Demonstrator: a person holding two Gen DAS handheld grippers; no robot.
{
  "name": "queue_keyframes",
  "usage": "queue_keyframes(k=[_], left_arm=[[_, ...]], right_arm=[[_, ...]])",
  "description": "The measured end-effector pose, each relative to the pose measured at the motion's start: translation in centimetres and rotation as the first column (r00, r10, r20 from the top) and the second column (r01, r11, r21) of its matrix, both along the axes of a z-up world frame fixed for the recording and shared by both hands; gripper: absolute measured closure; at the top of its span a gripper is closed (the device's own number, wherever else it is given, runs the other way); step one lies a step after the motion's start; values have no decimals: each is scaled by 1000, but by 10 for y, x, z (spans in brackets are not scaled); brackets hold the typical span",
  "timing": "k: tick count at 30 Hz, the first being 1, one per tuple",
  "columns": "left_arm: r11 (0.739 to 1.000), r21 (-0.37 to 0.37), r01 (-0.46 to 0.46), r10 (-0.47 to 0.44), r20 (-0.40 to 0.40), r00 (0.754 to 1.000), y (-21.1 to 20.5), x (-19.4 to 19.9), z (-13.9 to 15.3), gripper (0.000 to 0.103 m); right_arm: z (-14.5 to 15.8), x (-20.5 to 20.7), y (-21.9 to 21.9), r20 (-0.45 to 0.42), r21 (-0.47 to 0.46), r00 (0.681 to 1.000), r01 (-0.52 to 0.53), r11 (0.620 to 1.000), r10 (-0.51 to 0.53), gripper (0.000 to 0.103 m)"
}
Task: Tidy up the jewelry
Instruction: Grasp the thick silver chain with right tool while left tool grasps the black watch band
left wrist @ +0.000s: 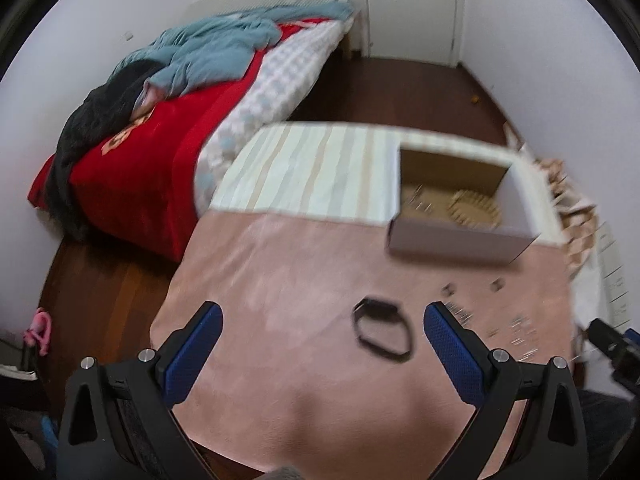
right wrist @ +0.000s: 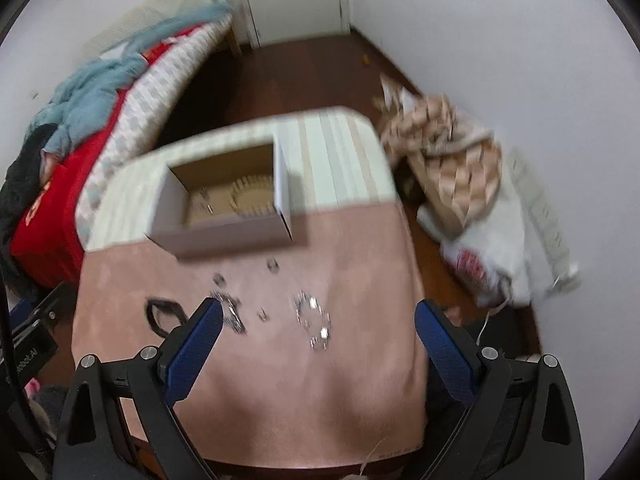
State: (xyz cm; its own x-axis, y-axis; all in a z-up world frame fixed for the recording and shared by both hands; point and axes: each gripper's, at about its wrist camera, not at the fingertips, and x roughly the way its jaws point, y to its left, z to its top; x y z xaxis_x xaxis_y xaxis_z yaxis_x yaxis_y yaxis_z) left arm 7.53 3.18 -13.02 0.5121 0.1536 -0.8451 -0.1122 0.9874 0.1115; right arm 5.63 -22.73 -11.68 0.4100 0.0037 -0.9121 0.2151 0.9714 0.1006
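1. Pink cloth (left wrist: 304, 264) covers the table beside a bed (left wrist: 160, 152); the left gripper (left wrist: 323, 316) hangs spread wide and empty, a black band (left wrist: 381, 333) lying between its fingers. An open box (left wrist: 460, 216) holds blurred pieces.
2. Right gripper (right wrist: 318, 314) gapes empty over scattered silver jewelry (right wrist: 314, 320); the box (right wrist: 224, 204) sits beyond.

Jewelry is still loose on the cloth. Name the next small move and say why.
Probably lower the open left gripper onto the black band: it lies nearly between the fingers, nothing is held, and the open box waits just beyond.
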Motion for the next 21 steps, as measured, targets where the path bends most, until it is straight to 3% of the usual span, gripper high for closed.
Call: queue_keyframes(k=[3,5,8,11,16,21], left_arm=[[999,30,-17,19,-48,999,5,-1,-29,0],[999,36,-30,33,-84,996,8,2,-45,0],[998,45,-49,55,-127,990,14,6,-62,0],[997,43,-65,71,-154,986,19,10,-71,0],[995,29,-98,101,-185,978,34,17,-77,0],[994,-2,-105,102,-212,972,41,26,-81,0]], right_arm=[[-38,-1,-6,-56,39,998,6,999,-4,11],[-59,0,-3,-69,84,997,-17,996,23,27],[-79,5,11,-72,158,994,-66,985,79,41],[-95,14,34,-58,207,988,-126,970,141,48],[-106,33,68,-34,226,979,-189,956,202,53],[-120,53,92,-58,181,968,-230,956,243,54]])
